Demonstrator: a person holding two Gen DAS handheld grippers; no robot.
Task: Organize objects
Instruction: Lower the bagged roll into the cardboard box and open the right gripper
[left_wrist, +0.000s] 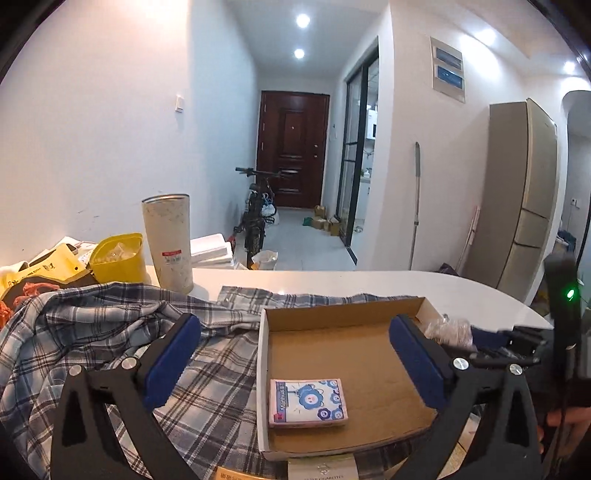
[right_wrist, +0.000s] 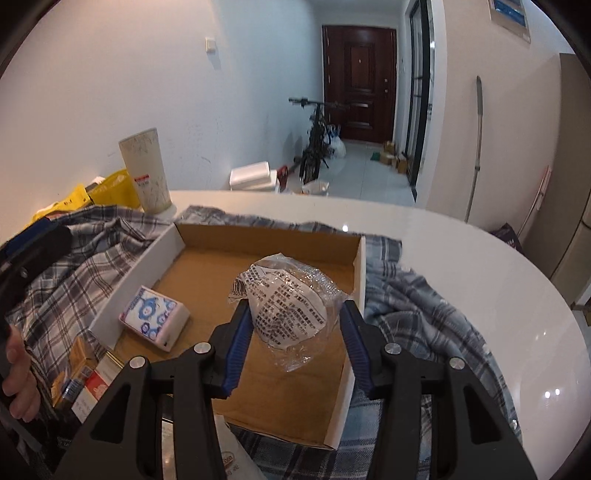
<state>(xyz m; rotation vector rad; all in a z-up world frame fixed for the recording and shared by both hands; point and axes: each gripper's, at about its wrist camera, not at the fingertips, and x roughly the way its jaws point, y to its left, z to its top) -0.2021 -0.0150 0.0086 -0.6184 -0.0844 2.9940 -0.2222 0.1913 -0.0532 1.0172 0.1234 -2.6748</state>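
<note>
Right tongs (right_wrist: 293, 332) grip a light, crinkly, slippery wrapped mask packet (right_wrist: 286, 302) above the cardboard tray (right_wrist: 280, 236); hold mid-body. Left tongs (left_wrist: 295, 362) gape empty.

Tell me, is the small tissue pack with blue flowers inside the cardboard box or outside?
Inside. The tissue pack lies flat on the floor of the cardboard box, near its left wall, touched by neither gripper.

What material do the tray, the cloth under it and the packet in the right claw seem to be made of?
Tray: corrugated cardboard, matte brown inside, white outside walls.
Cloth: soft woven fabric, plaid, creased; probably a shirt.
Packet: thin clear plastic film, glossy and crinkled, printed, around something white.
</note>
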